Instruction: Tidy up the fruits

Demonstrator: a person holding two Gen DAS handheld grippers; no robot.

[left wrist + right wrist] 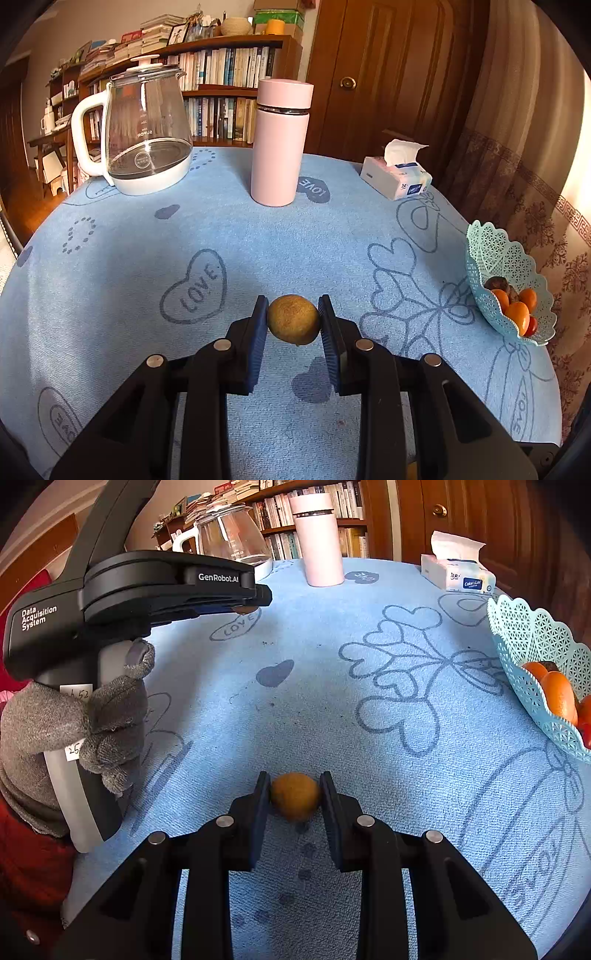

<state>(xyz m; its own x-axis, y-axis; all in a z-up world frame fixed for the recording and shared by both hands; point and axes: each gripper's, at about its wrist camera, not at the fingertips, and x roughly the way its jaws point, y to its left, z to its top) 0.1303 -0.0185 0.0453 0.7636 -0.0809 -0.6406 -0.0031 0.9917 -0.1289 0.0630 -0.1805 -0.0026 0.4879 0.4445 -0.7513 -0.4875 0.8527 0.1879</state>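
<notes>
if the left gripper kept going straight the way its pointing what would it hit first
Probably the pink bottle. The left gripper, shut on a brownish fruit, points across bare blue tablecloth toward it, though height and depth are unclear.

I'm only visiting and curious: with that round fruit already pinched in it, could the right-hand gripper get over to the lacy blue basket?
Probably yes. The right gripper holds a small brown fruit, and the blue basket sits ahead to its right, with only bare tablecloth between. The tissue box stands farther back, out of the way.
</notes>
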